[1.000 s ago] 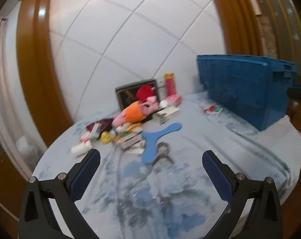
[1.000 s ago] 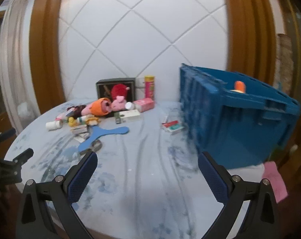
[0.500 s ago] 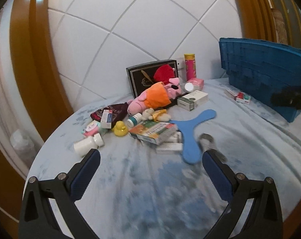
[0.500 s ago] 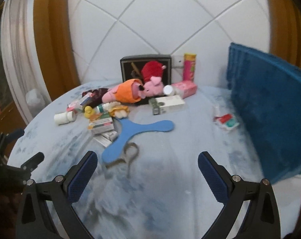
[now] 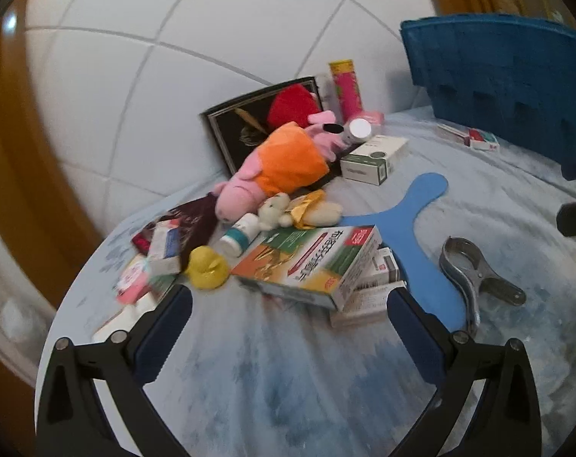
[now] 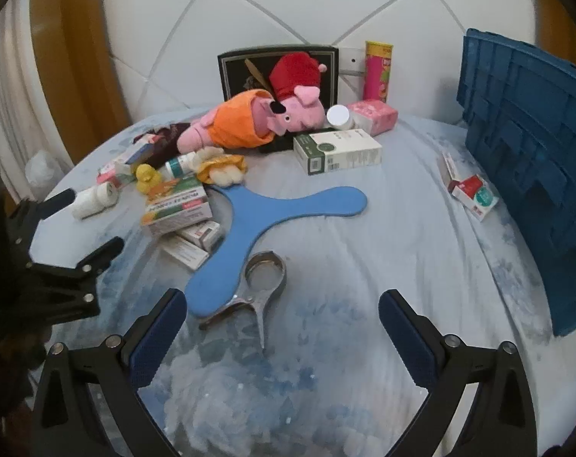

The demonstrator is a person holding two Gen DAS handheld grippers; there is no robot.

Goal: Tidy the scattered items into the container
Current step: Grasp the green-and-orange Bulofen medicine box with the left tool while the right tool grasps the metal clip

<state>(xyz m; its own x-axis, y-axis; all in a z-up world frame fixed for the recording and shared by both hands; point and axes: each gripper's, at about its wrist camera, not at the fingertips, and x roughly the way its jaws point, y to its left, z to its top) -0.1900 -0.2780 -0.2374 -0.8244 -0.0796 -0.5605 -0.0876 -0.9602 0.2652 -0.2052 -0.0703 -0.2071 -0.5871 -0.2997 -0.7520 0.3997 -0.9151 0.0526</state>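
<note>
Blue crate (image 6: pixel 531 160) cut off, interior hidden; left gripper (image 5: pixel 288 316) empty.

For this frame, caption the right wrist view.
Open right gripper nears metal clamp and blue boomerang; crate alongside.

Crate (image 6: pixel 524 122): dark blue
Boomerang (image 6: pixel 272 209): light blue
Duck (image 5: pixel 208 266): yellow
Pig (image 6: pixel 249 122): pink, orange dress
Counter (image 6: pixel 364 274): blue-white mottled

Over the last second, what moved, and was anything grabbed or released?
Both grippers advanced toward the clutter: the left gripper now faces the medicine box, the right gripper the metal clamp. Both stay open and empty. The items and the blue crate stayed put.
</note>
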